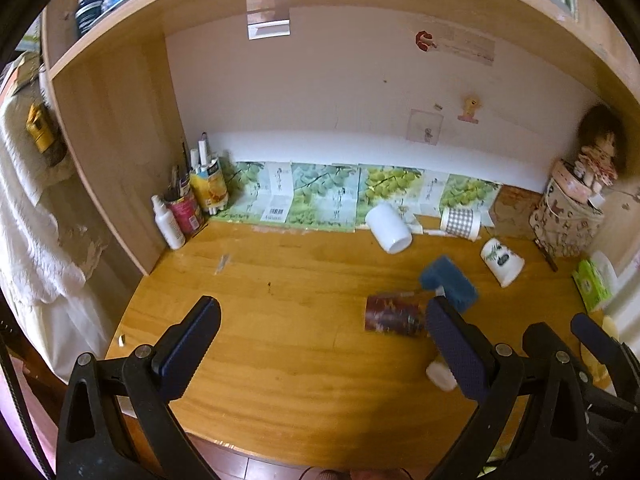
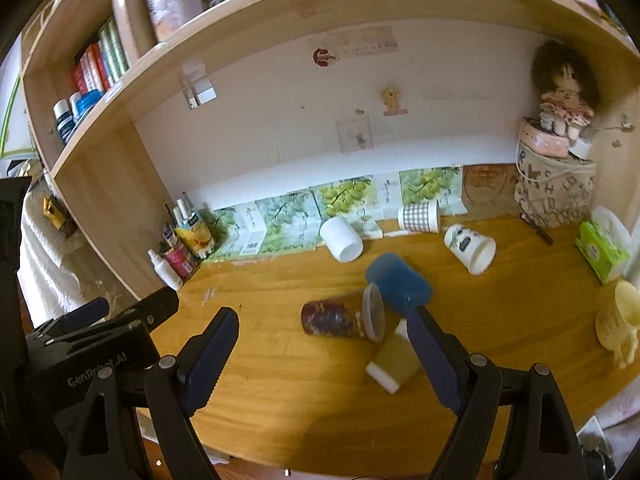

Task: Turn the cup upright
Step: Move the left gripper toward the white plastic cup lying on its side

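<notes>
On the wooden desk a dark red patterned cup lies on its side near the middle, its clear rim facing right toward a blue sponge that sits just beside it; nothing shows inside the cup, though the view is blurred. Both grippers hover above the desk's near edge with their fingers spread wide and holding nothing: the left gripper frames the fallen cup near its right finger, and the right gripper has the cup between its fingers but apart from them. A yellow and white sponge block lies just in front of the cup. Farther back, three more cups are tipped over: a plain white cup, a checked cup, and a white cup with a leaf print, whose open mouth shows a bare inside. At the back left corner, upright tins hold pens and brushes, with a white spray bottle in front. At the right, a doll sits on a fabric basket, near a green tissue pack and a pale yellow mug standing upright.
</notes>
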Motion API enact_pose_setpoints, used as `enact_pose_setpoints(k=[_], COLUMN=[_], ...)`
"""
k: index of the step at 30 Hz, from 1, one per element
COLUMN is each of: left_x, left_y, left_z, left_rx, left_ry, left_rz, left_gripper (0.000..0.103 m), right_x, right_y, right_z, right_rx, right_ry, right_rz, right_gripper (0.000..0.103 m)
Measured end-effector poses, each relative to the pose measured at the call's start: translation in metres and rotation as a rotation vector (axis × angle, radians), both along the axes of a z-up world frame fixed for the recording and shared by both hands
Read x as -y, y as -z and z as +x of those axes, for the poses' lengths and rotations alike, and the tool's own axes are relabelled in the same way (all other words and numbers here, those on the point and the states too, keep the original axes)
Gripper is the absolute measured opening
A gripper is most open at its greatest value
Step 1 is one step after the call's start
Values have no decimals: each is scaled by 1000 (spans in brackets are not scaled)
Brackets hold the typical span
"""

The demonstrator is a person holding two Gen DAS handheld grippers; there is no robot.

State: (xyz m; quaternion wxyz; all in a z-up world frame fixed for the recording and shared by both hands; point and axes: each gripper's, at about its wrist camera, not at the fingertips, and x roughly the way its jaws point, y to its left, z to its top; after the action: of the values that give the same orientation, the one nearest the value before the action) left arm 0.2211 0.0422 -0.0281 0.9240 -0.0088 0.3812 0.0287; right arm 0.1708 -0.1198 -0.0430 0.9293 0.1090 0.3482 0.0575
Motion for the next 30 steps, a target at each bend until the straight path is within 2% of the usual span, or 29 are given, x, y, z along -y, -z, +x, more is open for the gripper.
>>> enact_pose_setpoints(k=[8, 16, 20, 30], left_x=[30, 64, 78, 95], left_y=[2, 16, 31, 82], left_z=[59, 124, 156, 232], left_rx=[-41, -132, -182, -348], left_ry=[8, 34, 36, 6], left_rz=[14, 14, 23, -17], left_gripper=[102, 102, 102, 102], right_x=[33, 67, 79, 92], right_y=[4, 16, 26, 60], right_z=[57, 117, 140, 187], right_rx=[7, 32, 64, 121], right_ry=[-2, 3, -3, -64], right_rz=[25, 26, 29, 20], right_gripper=[87, 87, 87, 87])
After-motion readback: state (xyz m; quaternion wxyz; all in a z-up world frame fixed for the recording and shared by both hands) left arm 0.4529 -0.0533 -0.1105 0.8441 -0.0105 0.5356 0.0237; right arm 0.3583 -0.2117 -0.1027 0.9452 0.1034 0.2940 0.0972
